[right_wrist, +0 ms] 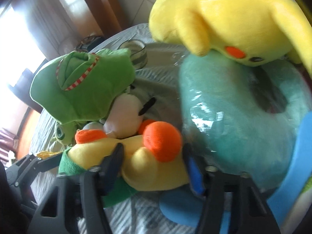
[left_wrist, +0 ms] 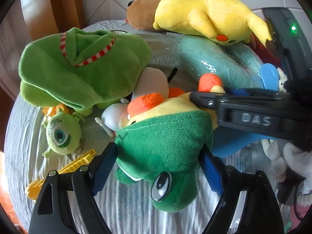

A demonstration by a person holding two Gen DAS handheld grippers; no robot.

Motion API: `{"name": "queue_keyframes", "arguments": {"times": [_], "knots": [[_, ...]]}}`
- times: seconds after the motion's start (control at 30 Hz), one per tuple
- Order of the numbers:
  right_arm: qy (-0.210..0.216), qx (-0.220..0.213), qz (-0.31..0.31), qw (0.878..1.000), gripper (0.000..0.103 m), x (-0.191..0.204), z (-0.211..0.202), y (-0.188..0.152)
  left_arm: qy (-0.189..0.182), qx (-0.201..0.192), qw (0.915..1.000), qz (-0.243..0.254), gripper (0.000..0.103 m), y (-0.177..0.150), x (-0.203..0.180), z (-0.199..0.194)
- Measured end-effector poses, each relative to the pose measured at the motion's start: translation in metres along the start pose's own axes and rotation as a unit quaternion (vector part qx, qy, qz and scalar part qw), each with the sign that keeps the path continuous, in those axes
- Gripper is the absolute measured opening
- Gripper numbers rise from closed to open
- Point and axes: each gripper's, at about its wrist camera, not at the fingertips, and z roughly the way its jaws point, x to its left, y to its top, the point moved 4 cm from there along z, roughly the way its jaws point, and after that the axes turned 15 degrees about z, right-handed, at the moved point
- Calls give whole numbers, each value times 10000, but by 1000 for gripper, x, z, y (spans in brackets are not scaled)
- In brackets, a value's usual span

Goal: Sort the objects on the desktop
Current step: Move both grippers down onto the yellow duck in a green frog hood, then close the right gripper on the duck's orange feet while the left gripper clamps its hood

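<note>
With both hand-held grippers, left (left_wrist: pixel 158 156) and right (right_wrist: pixel 154 163), clamped on the green plush (left_wrist: pixel 163 142), lift evenly, clear of the pile ahead.

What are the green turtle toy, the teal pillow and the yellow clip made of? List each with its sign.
Green turtle toy: plush fabric, matte; short fuzzy pile and stitched seams, with glossy eyes.
Teal pillow: fleecy fabric, apparently under clear plastic film; shiny crinkled glare.
Yellow clip: probably hard plastic; smooth, with ridged teeth.

A green-and-yellow plush turtle (left_wrist: pixel 163 146) lies nearest; the big light-green plush frog (left_wrist: pixel 78 68) lies far left, the yellow plush mouse (left_wrist: pixel 210 17) far right atop a teal plastic-wrapped cushion (left_wrist: pixel 214 62).
</note>
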Motion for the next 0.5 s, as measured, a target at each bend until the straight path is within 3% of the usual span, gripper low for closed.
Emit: {"name": "queue_keyframes", "arguments": {"times": [0.27, 0.5], "knots": [[224, -16, 272, 9994, 53, -12, 14, 3, -145, -23, 9998, -121, 87, -3, -4, 5], [99, -145, -24, 9998, 44, -7, -12, -19, -106, -6, 9999, 24, 67, -19, -14, -9]]}}
